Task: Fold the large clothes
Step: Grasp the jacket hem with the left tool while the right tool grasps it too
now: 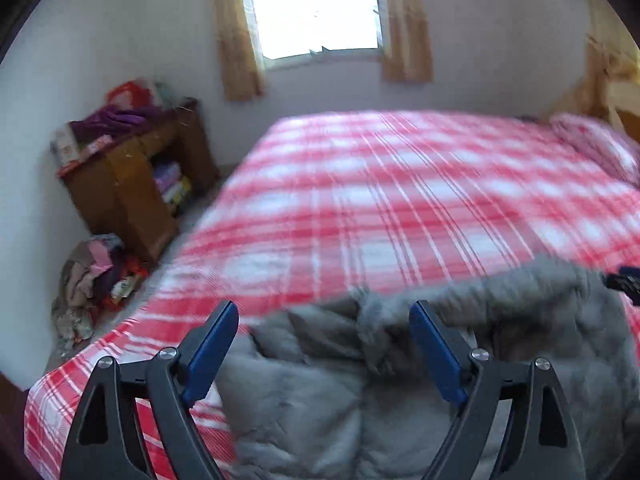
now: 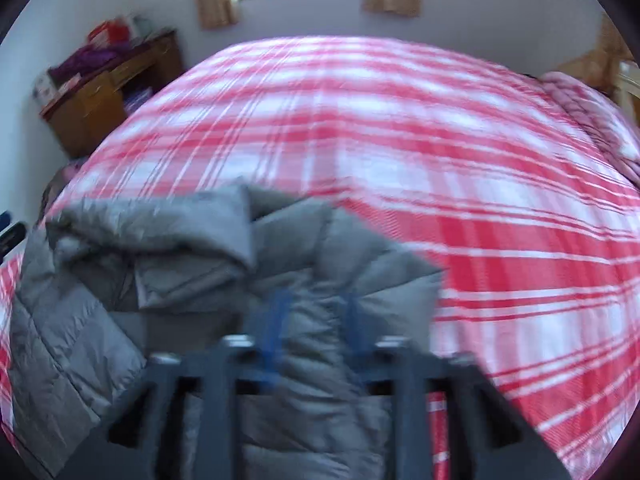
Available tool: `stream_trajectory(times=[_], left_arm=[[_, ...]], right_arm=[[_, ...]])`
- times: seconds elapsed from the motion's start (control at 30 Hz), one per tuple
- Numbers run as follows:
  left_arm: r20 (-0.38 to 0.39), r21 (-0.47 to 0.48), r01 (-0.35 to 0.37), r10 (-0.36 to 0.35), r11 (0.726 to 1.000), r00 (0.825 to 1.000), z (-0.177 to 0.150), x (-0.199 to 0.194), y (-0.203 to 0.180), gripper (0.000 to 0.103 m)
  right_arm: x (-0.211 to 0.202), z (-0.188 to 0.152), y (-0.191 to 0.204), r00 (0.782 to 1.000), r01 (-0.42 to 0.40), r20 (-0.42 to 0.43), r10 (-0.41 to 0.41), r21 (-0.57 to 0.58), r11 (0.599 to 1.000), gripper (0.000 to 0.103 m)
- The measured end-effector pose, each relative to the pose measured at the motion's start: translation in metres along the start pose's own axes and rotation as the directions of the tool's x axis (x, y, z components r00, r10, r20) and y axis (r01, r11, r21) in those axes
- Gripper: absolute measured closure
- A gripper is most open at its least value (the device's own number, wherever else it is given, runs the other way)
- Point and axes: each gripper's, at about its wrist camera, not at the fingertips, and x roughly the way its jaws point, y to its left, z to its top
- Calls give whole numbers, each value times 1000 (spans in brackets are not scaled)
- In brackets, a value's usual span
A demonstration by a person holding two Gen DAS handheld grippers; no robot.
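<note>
Garment location: grey quilted puffer jacket (image 1: 400, 380) lies bunched on the near part of the bed (image 1: 400, 200), which carries a red-and-white plaid cover.
Left hand-held gripper (image 1: 324, 320): released; jaws stand wide, nothing clamped; the jacket lies below and just ahead of the blue pads.
Right hand-held gripper (image 2: 316, 320): partly spread; a ridge of jacket (image 2: 304, 360) sits between the blue pads. Motion blur prevents telling whether the pads press on it.
Key relation: the jacket spreads from under the left unit toward that view's right edge, where part of the right unit shows; in the right view it spreads to the left. The bunched collar or hood (image 2: 168, 232) lies on the far side.
Nearer unit: judged to be the right, fabric already between its pads.
Surroundings: wooden cabinet (image 1: 132, 184) and clothes pile on the floor (image 1: 96, 280), well apart, beside the bed; curtained window (image 1: 316, 8) beyond.
Obstructions: none on the open bed cover beyond the jacket.
</note>
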Motion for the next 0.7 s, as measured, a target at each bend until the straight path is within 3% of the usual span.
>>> stream_trajectory(times=[0.07,0.1,0.13,0.17,0.27,0.3,0.33,0.37,0.4,0.5,0.57,0.7], left_arm=[[7,-41,-75,76,996,997,14,6,-1,16],[-3,-71,-83,83,994,997,19,10,-2,16],[-19,-113,-54,52,992,998,25,17,-7,16],[-27,-130,-32,28,991,999,28,21,-13,16],[-29,-102,-75,73,992,997,24,39,-39,15],[-38,-92,-85,82,992,996,19,46,-44,15],[-50,-79,-97,93,992,994,15,54,-48,15],[-88,-56,-129,124,990,988,4,68,-51,15],[-118,-43,-153,147,987,982,-5,78,-51,15],[-208,-68,-157,140,985,968,-31,105,-41,15],[-223,-109,-125,98,986,970,-39,110,-34,15],[-219,-48,-149,135,988,966,-46,116,-46,15]], right_arm=[[-16,13,0,997,35,71,-37,17,999,47],[-21,19,3,995,31,95,-32,12,999,60],[-25,28,11,993,15,120,-15,5,1000,80],[-26,36,18,991,1,134,-1,2,1000,83],[-18,55,50,981,-133,143,132,1,991,82],[-14,58,59,973,-175,150,173,0,985,73],[-10,57,65,970,-182,160,181,-7,983,51],[-4,55,73,969,-179,169,179,-16,984,45],[6,50,77,970,-177,168,177,-12,984,45],[35,34,81,979,-179,101,178,-3,984,65],[49,19,78,985,-154,75,155,-9,988,72],[62,7,74,987,-152,54,154,-29,988,79]])
